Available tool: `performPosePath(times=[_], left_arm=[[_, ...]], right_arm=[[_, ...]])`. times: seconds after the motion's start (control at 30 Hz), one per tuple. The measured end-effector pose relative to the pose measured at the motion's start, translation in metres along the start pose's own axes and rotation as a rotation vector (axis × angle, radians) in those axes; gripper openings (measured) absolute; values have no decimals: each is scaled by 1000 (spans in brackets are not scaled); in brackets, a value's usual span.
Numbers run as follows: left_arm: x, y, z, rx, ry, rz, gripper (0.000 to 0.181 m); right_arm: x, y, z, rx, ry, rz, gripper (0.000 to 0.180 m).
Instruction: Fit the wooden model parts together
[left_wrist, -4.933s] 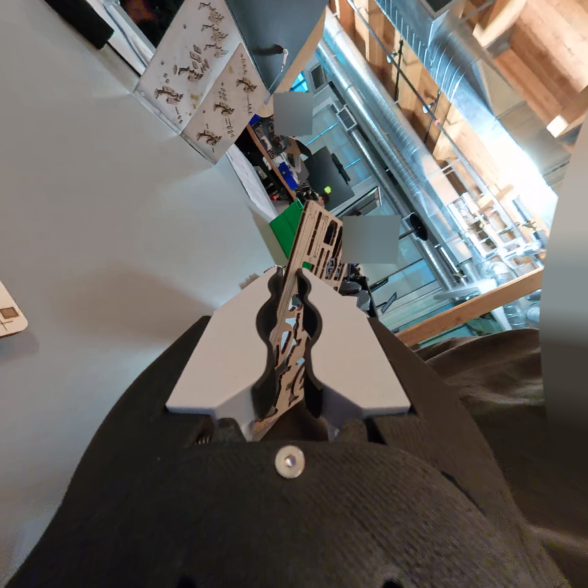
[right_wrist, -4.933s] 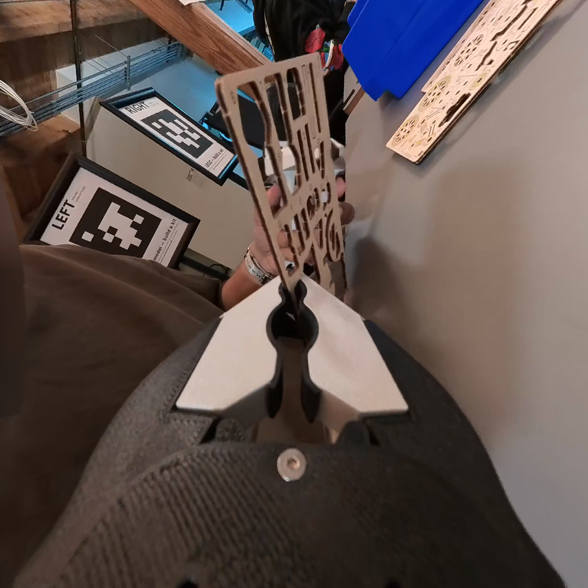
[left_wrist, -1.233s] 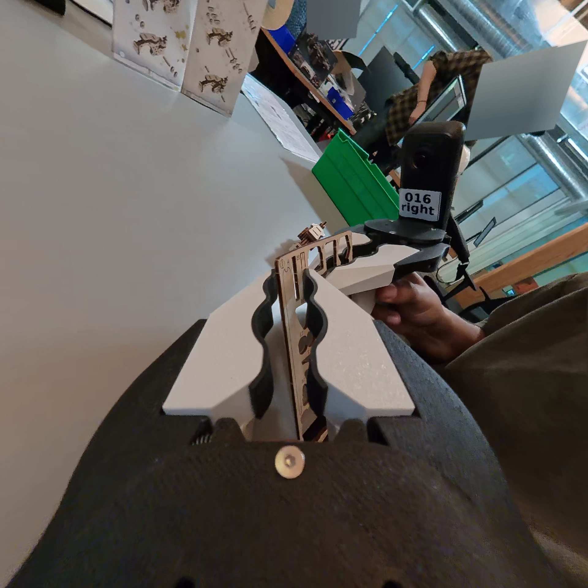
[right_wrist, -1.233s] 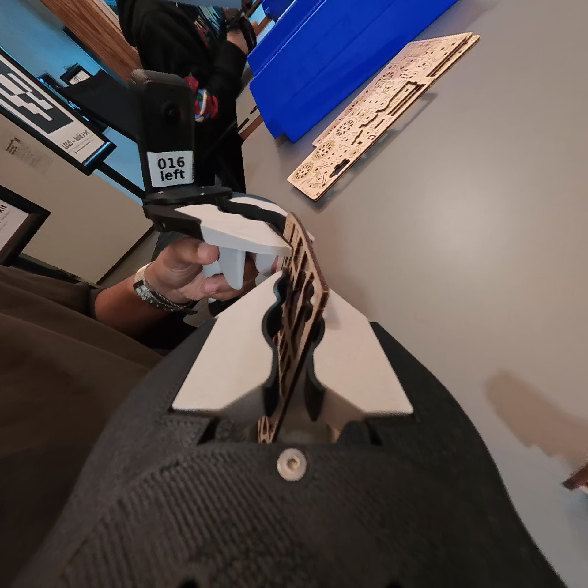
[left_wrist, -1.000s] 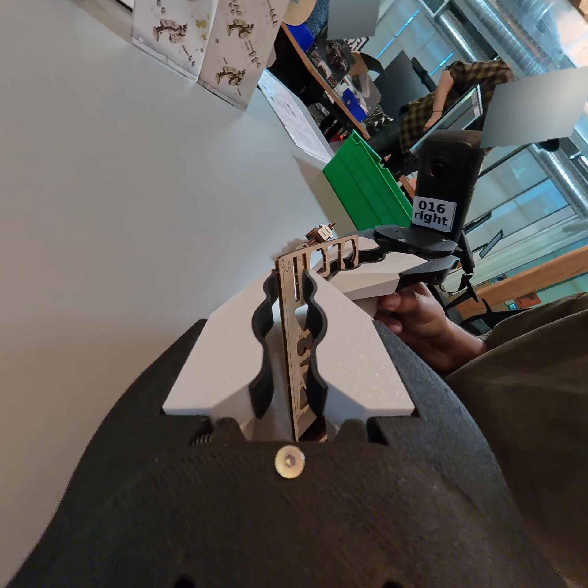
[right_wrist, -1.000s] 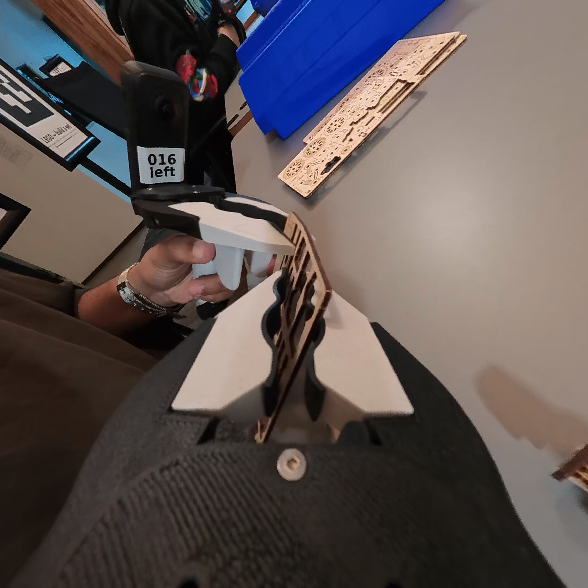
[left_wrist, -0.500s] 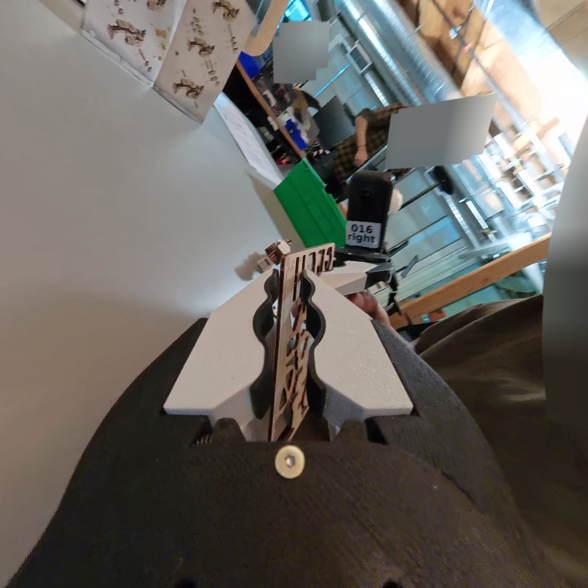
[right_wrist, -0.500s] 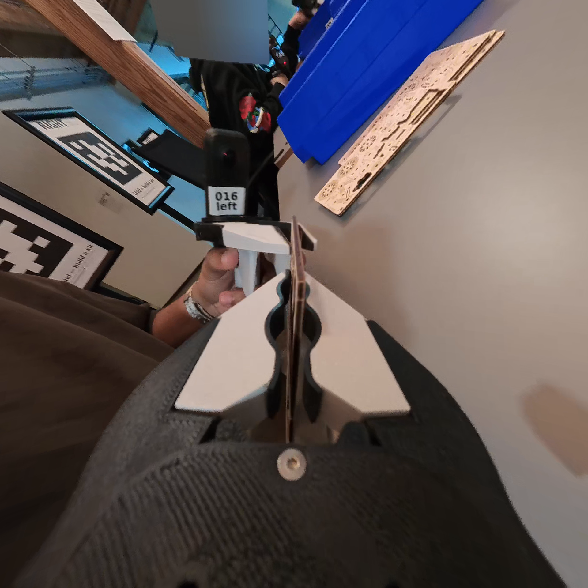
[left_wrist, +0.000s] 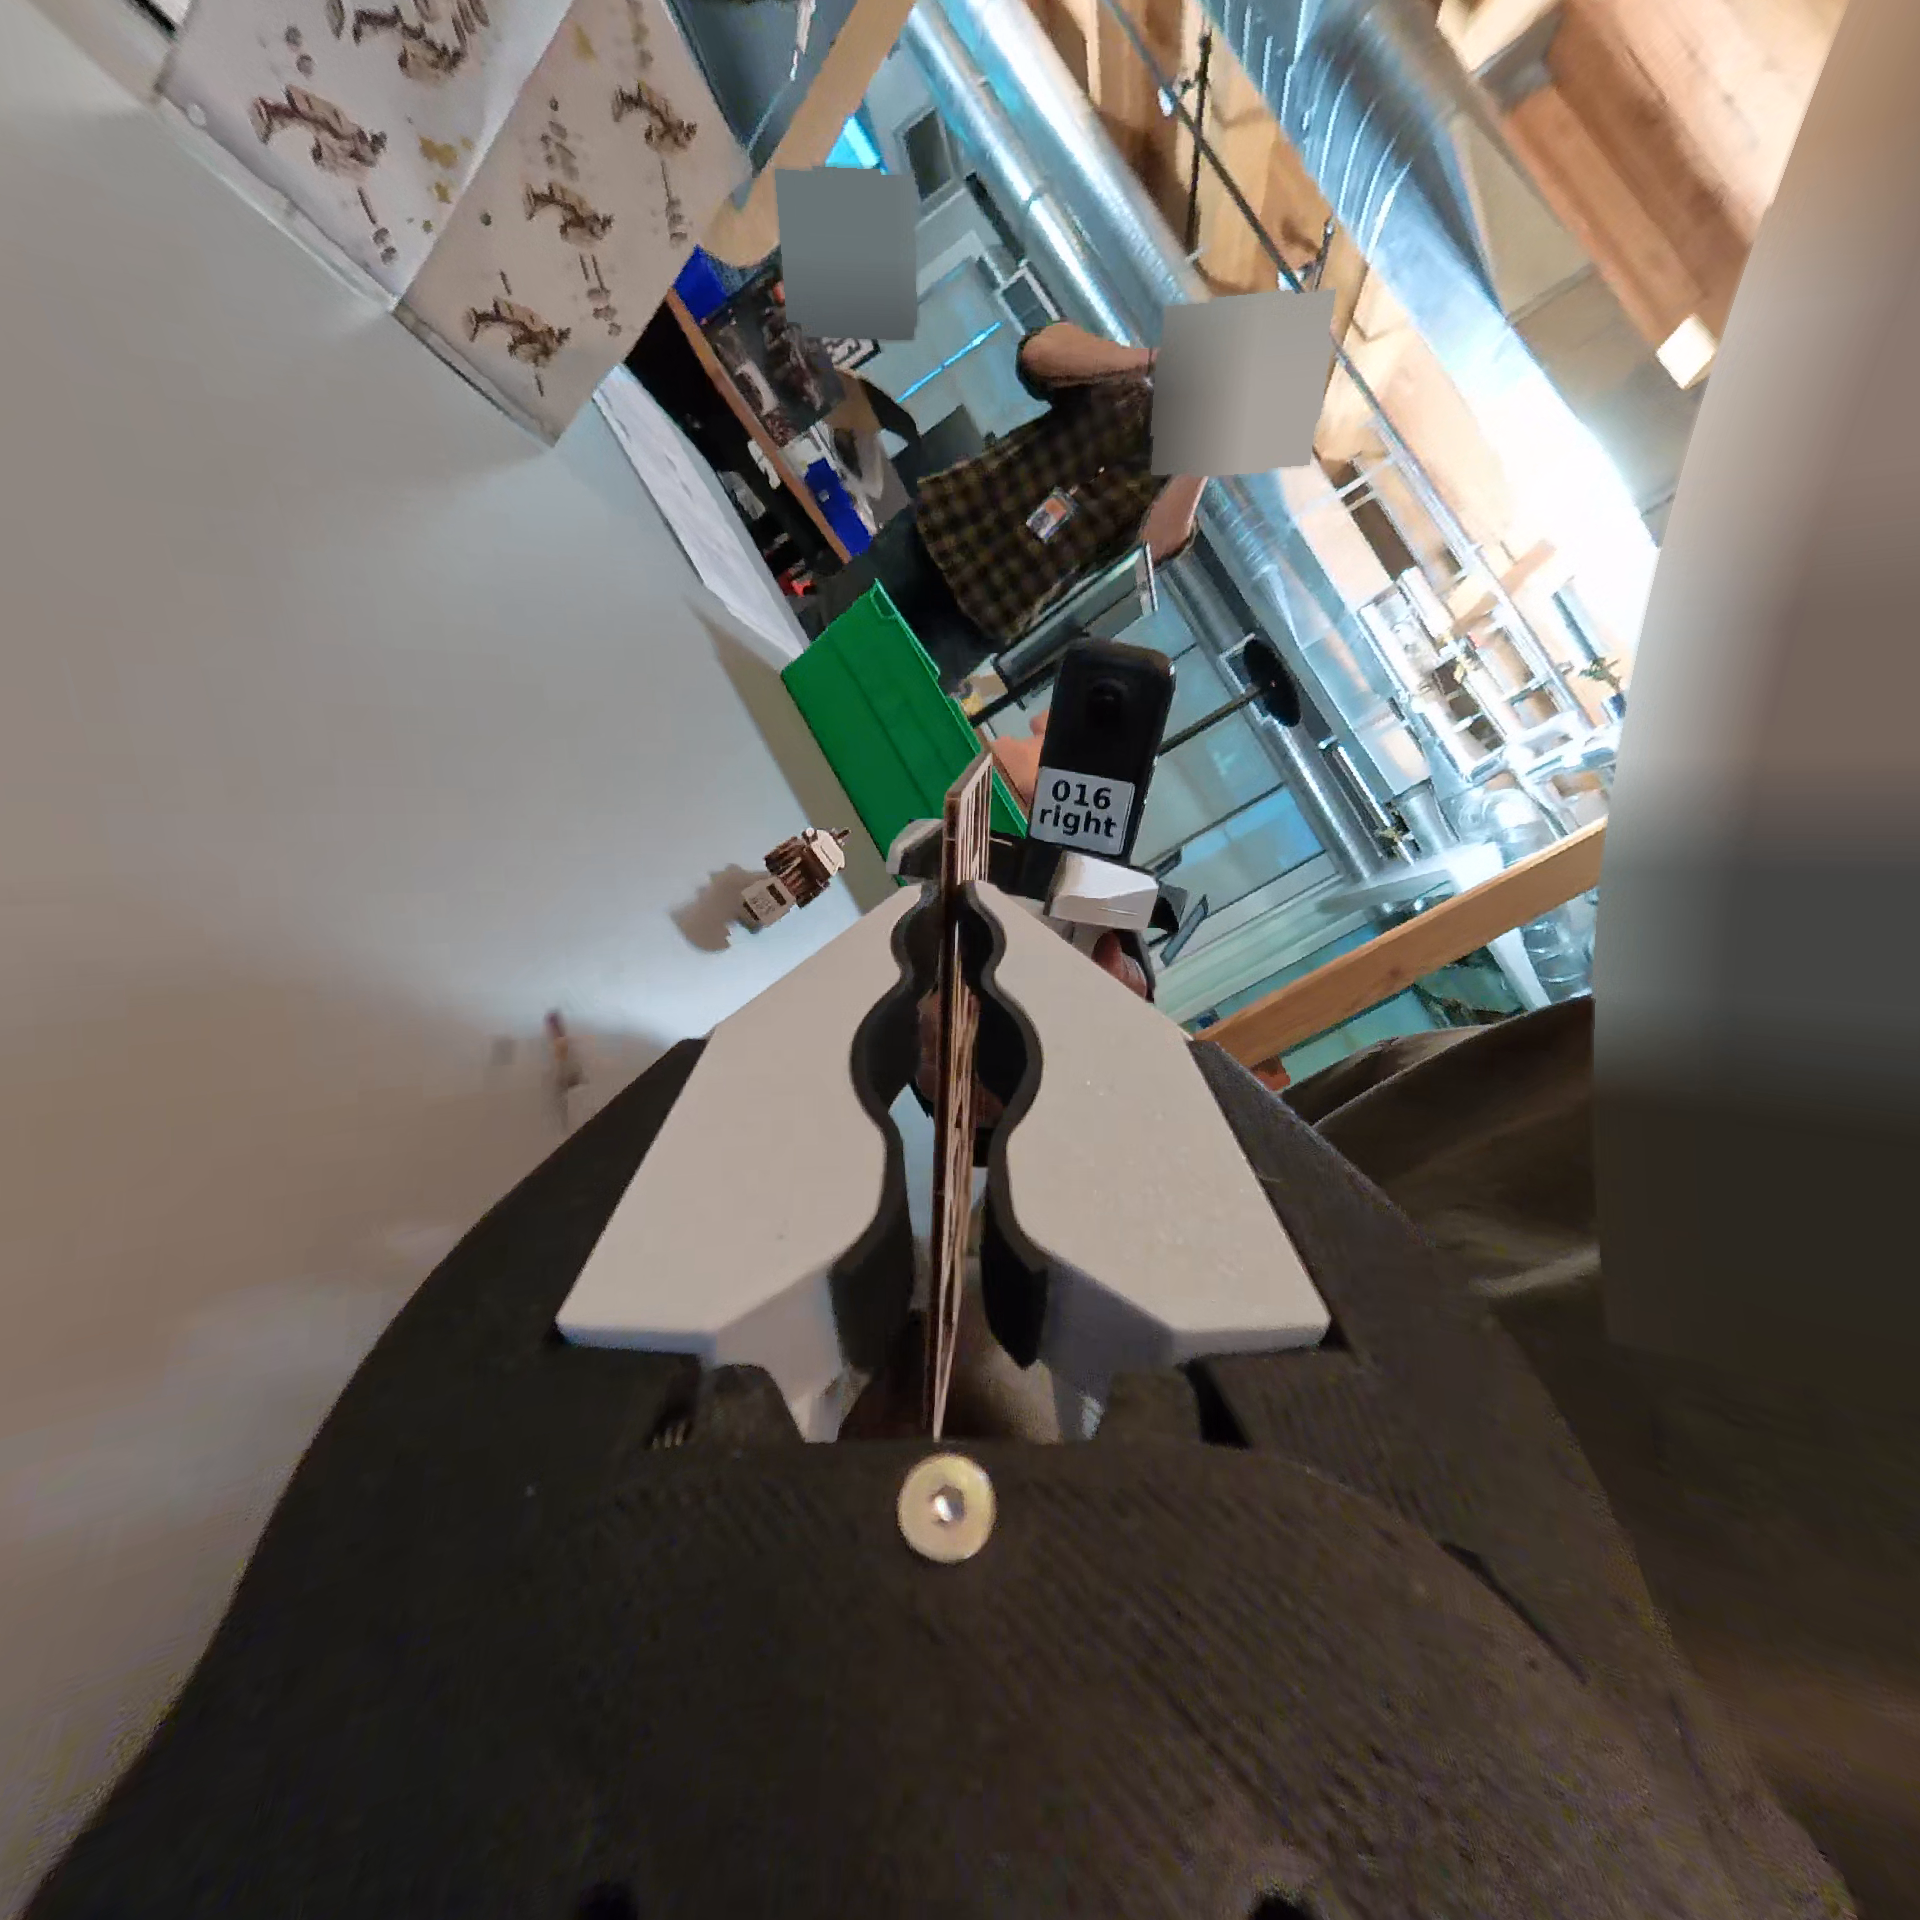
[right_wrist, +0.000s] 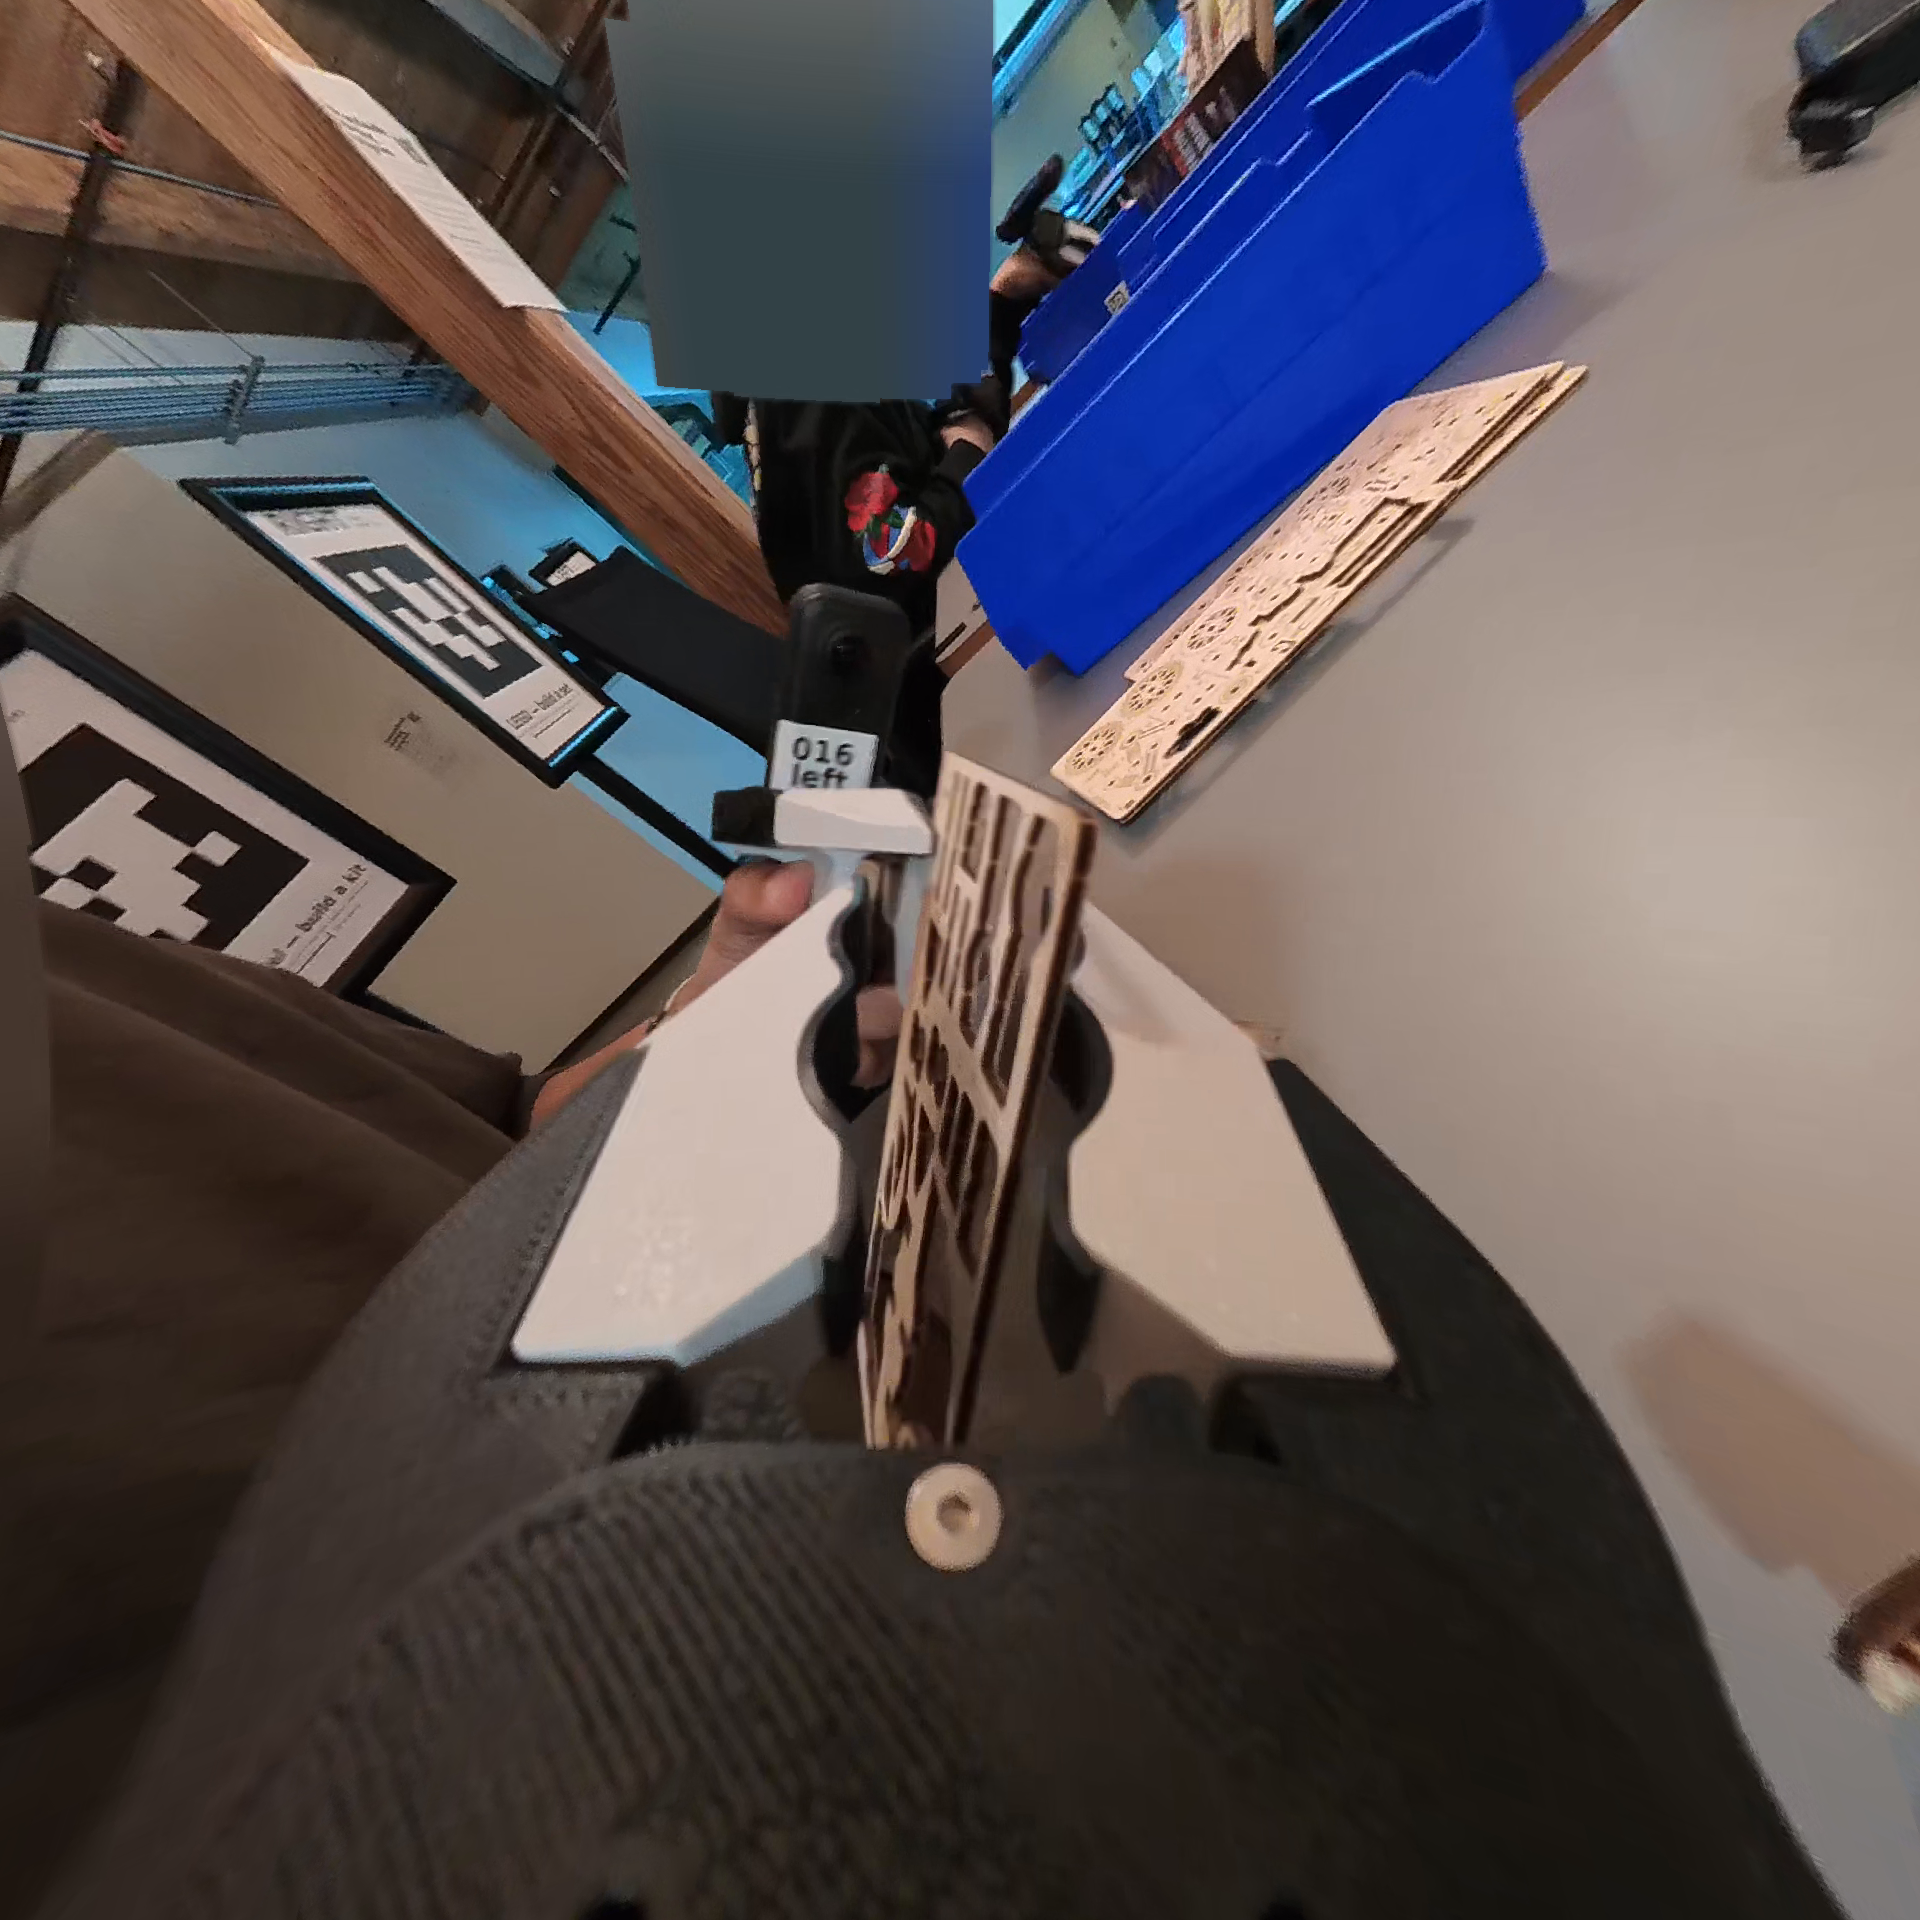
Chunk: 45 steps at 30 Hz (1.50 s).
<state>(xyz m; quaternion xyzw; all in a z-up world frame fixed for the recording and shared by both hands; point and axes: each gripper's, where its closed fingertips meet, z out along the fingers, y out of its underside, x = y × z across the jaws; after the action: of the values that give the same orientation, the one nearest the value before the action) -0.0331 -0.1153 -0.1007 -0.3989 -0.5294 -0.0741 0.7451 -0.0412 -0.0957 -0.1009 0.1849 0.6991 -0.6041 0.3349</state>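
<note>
A laser-cut wooden sheet (right_wrist: 977, 1039) with many cut-out holes stands between both grippers, above the grey table (right_wrist: 1558, 935). My left gripper (left_wrist: 951, 899) is shut on it, and the sheet (left_wrist: 954, 1143) shows edge-on between its white fingers. My right gripper (right_wrist: 966, 925) has its jaws apart, and the sheet stands loose and turned between them. Each gripper faces the other: the right one shows in the left wrist view (left_wrist: 1081, 883), the left one in the right wrist view (right_wrist: 831, 821). A small wooden assembly (left_wrist: 795, 878) lies on the table.
A stack of wooden part sheets (right_wrist: 1320, 582) lies beside a blue bin (right_wrist: 1278, 364). A green bin (left_wrist: 873, 727) stands at the table's edge, and printed instruction sheets (left_wrist: 468, 197) stand farther back. A small peg (left_wrist: 561, 1049) lies on the table. People stand behind. The grippers are tip to tip, or close to it.
My right gripper's jaws have opened and the sheet now sits turned between them. My left gripper keeps its hold. Both views have swung a little upward.
</note>
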Motion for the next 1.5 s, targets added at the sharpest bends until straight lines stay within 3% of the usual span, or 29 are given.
performPosePath(times=[0.03, 0.17, 0.37, 0.53, 0.67, 0.77, 0.87, 1.03, 1.1, 1.27, 1.37, 1.5], left_arm=[[-1, -3, -2, 11, -11, 15, 0], [-8, -19, -12, 101, -61, 23, 0], [-26, -57, -36, 228, -61, -135, 0], [-66, -82, -28, -56, -285, -48, 0], [-65, -107, -6, -332, -177, -69, 0], [-90, -120, 2, -466, -256, 3, 0], [-105, -133, 12, -535, -235, -76, 0], [-145, -148, 25, -594, -336, -100, 0], [-160, -147, 25, -624, -402, -82, 11], [-183, -167, 16, -585, -619, 108, 40], [-162, -185, 14, -501, -713, 375, 39], [-102, -115, 25, -675, -540, 717, 39]], right_arm=[[4, -2, -2, 7, 24, -6, 32], [19, -4, -6, 1, 129, -48, 30], [20, 15, 4, -112, 191, -158, 30], [19, 3, -9, -106, 274, -270, 28], [7, -6, -29, -49, 303, -294, 28], [5, -2, -50, -7, 357, -303, 27], [8, 5, -68, 32, 387, -266, 26], [3, 2, -82, 102, 333, -164, 26], [1, 0, -87, 109, 342, -173, 26], [2, 3, -102, 128, 383, -178, 26], [5, 3, -110, 152, 396, -152, 26], [16, 4, -122, 154, 446, -146, 25]])
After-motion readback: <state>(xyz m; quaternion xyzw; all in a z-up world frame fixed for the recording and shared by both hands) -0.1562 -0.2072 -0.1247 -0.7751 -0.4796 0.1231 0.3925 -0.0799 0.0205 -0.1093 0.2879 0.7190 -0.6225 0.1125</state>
